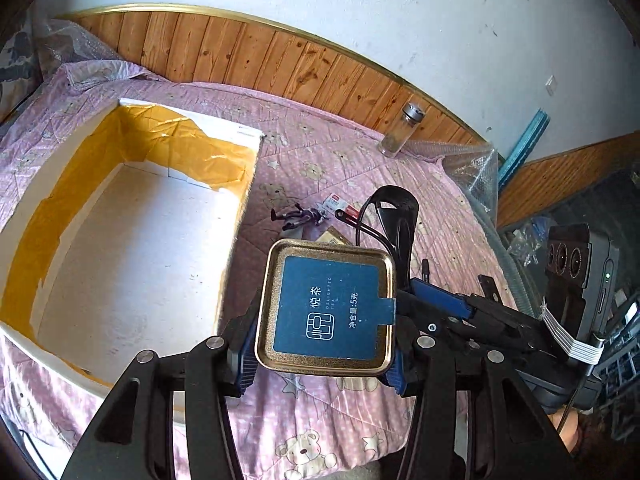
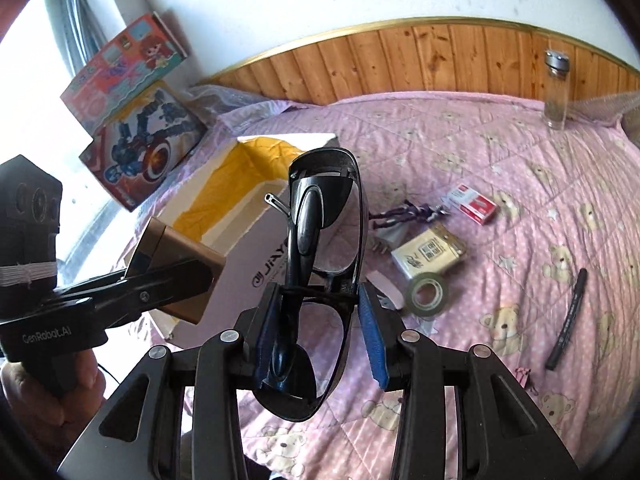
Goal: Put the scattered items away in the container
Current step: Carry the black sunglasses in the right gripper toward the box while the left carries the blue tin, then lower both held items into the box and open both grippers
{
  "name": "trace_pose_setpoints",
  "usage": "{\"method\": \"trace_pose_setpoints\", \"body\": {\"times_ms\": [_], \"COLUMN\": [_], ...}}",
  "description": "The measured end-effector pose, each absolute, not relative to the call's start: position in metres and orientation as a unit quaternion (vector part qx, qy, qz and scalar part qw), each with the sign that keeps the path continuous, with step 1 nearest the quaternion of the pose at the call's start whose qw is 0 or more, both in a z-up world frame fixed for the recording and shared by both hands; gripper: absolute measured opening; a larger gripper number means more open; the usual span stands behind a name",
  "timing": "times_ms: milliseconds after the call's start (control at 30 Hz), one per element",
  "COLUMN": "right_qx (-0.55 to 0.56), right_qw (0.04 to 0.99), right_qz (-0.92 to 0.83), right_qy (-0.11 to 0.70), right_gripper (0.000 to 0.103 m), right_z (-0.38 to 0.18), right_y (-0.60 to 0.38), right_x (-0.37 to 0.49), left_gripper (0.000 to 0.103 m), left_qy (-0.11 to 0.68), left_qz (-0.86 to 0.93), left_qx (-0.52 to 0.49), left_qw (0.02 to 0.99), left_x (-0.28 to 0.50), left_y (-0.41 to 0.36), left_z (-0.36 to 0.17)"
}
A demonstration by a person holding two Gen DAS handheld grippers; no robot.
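My left gripper (image 1: 320, 360) is shut on a gold tea tin (image 1: 328, 304) with a blue label, held above the bedspread just right of the open white box (image 1: 120, 220) lined with yellow tape. My right gripper (image 2: 320, 332) is shut on black sunglasses (image 2: 320, 240), held up in front of the box (image 2: 256, 160). The left gripper and tin (image 2: 180, 264) show at the left of the right wrist view. On the pink bedspread lie a purple figure (image 2: 404, 214), a staple box (image 2: 472, 204), a card pack (image 2: 430, 254), a tape roll (image 2: 428, 294) and a black pen (image 2: 568, 320).
A glass bottle (image 2: 556, 92) with a metal cap stands by the wooden headboard (image 2: 440, 60) at the back right. Two toy boxes (image 2: 144, 136) lean beyond the white box. Bubble wrap (image 1: 472, 172) lies at the bed's right edge. A hand (image 2: 60, 380) holds the left gripper.
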State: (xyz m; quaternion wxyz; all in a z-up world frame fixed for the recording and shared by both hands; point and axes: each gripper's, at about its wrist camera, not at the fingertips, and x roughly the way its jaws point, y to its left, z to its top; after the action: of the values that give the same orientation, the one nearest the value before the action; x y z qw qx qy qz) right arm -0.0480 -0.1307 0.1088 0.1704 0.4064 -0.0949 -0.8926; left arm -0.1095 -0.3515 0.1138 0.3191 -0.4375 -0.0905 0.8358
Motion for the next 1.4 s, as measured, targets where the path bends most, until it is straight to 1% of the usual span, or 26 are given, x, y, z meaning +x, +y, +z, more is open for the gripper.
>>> {"method": "trace_pose_setpoints", "body": {"times_ms": [300, 567, 967, 1400], "right_qx": [0.396, 0.397, 0.419, 0.463], "right_qw": [0.221, 0.244, 0.238, 0.206], "right_qz": [-0.89, -0.884, -0.875, -0.86], "right_qy": [-0.051, -0.035, -0.042, -0.063], "right_gripper": [0.041, 0.041, 0.041, 0.041], "right_z": [0.137, 0.15, 0.147, 0.118], "right_y": [-0.176, -0.203, -0.224, -0.236], "right_x": [-0.068, -0.099, -0.161, -0.224], "left_gripper": [0.051, 0.052, 0.052, 0.052], "left_qy": [-0.106, -0.086, -0.057, -0.06], "left_qz": [0.852, 0.867, 0.876, 0.857], "left_qx": [-0.428, -0.415, -0.418, -0.467], "left_qw": [0.283, 0.263, 0.234, 0.21], "left_x": [-0.129, -0.153, -0.207, -0.278], "left_y": [-0.398, -0.422, -0.434, -0.435], "left_z": [0.123, 0.134, 0.14, 0.111]}}
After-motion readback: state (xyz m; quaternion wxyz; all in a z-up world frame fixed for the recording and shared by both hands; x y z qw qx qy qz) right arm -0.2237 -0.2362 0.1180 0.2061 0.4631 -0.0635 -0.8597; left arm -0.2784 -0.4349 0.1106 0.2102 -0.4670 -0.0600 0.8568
